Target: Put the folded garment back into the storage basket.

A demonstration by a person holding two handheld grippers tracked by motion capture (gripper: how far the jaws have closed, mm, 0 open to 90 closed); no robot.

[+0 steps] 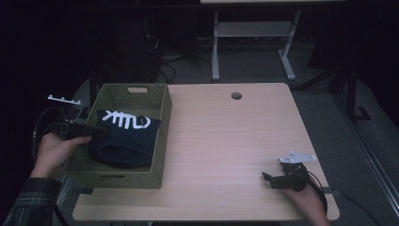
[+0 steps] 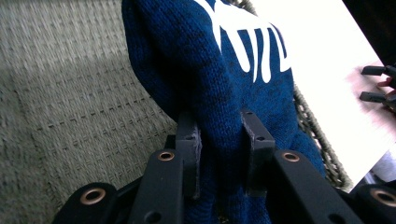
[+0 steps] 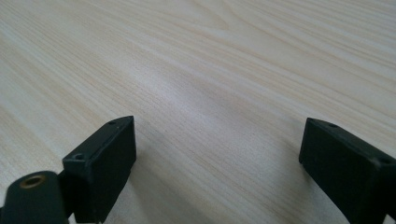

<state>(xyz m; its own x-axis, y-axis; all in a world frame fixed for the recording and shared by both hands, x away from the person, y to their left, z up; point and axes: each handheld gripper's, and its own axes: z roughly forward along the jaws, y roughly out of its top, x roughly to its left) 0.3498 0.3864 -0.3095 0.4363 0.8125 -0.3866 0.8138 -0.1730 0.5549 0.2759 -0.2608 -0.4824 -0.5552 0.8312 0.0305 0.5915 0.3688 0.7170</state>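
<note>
Left claw [image 2: 219, 154] clamps the navy sweater [image 1: 124, 136] inside the basket [image 1: 162, 141] — right claw [image 3: 217, 168] apart, on the table [image 1: 226, 136].

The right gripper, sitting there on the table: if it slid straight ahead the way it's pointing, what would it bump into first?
Probably the woven basket. The right gripper, jaws open, points left across the bare table toward it. The way between looks free, though its exact aim is hard to judge.

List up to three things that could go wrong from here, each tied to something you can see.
1. The left gripper pinches only a fold of the navy knitted garment with white print; the fold may slip free.
2. The garment bulges against the olive woven basket's right wall and could snag there.
3. The right gripper rests open on the pale wooden table, so nothing steadies the basket.
</note>
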